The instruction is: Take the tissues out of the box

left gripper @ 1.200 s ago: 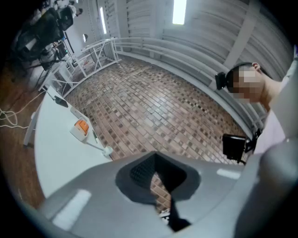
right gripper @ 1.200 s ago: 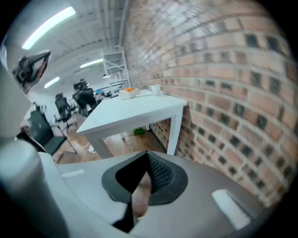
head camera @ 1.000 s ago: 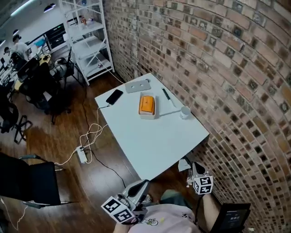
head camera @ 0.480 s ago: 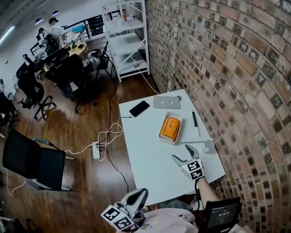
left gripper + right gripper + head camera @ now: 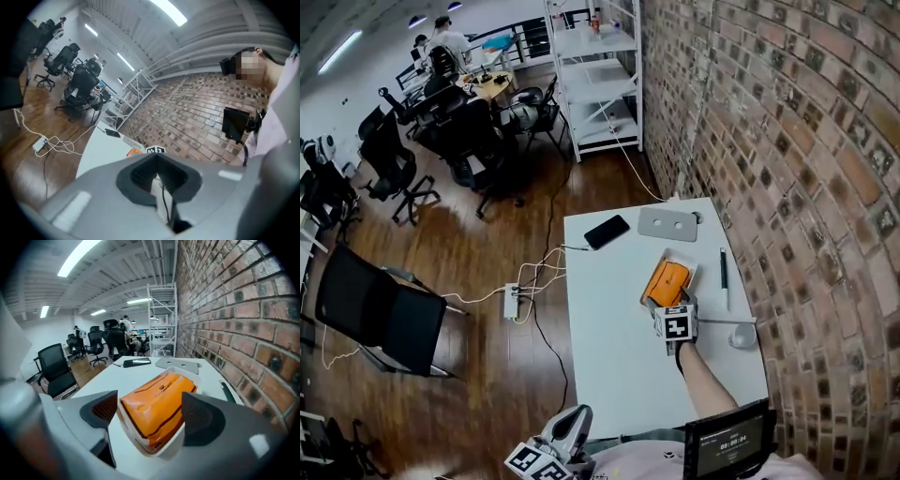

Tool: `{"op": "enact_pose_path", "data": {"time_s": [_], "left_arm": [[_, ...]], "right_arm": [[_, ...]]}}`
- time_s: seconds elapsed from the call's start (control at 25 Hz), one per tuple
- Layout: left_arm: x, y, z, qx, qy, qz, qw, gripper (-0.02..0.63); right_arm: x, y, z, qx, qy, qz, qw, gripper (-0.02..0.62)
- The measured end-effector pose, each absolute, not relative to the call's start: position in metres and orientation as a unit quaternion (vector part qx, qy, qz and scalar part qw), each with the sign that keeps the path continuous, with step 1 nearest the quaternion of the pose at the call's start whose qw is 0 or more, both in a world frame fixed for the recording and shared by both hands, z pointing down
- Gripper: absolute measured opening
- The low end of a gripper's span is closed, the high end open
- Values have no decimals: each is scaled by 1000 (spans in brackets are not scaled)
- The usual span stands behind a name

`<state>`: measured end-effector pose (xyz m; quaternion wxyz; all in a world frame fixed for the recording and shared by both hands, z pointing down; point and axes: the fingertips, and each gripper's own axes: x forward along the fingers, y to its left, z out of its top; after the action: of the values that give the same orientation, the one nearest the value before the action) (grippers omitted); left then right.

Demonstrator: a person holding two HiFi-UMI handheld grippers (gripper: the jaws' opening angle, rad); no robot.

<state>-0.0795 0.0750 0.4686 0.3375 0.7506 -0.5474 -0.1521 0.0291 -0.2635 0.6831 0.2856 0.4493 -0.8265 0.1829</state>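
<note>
An orange tissue pack (image 5: pixel 667 282) (image 5: pixel 159 406) lies in a shallow white box (image 5: pixel 690 266) (image 5: pixel 176 446) on the white table (image 5: pixel 619 328), near the brick wall. My right gripper (image 5: pixel 667 303) (image 5: pixel 151 414) is at the box's near end. Its jaws are opening and stand wide on either side of the pack's near end, and the pads do not press on it. My left gripper (image 5: pixel 579 418) (image 5: pixel 157 176) hangs low off the table's near edge, jaws shut with nothing between them. From the left gripper view the pack (image 5: pixel 133 151) shows only as a small orange patch.
A black phone (image 5: pixel 607 232) with a cable and a grey flat plate (image 5: pixel 667 223) lie at the table's far end. A dark pen (image 5: pixel 724 267) and a small white cup-like object (image 5: pixel 742 336) sit along the wall side. Office chairs, a power strip and a shelf stand around.
My right gripper has come up from below the table's near edge and forward over the table to the box, and its jaws have opened. The left gripper stayed low and shut.
</note>
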Motion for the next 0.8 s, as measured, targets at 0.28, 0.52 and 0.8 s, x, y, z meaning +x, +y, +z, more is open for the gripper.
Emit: {"op": "enact_pose_path", "data": {"time_s": [0.28, 0.52, 0.8], "left_arm": [[-82, 68, 489, 764, -536, -96, 346, 5], [-68, 47, 523, 793, -511, 13, 332, 30], [-39, -41, 599, 803, -503, 100, 302, 331]], "right_arm": [[20, -288, 705, 486, -775, 239, 327, 417], [24, -289, 713, 504, -762, 226, 337, 420], [22, -287, 708, 502, -777, 176, 338, 423]]}}
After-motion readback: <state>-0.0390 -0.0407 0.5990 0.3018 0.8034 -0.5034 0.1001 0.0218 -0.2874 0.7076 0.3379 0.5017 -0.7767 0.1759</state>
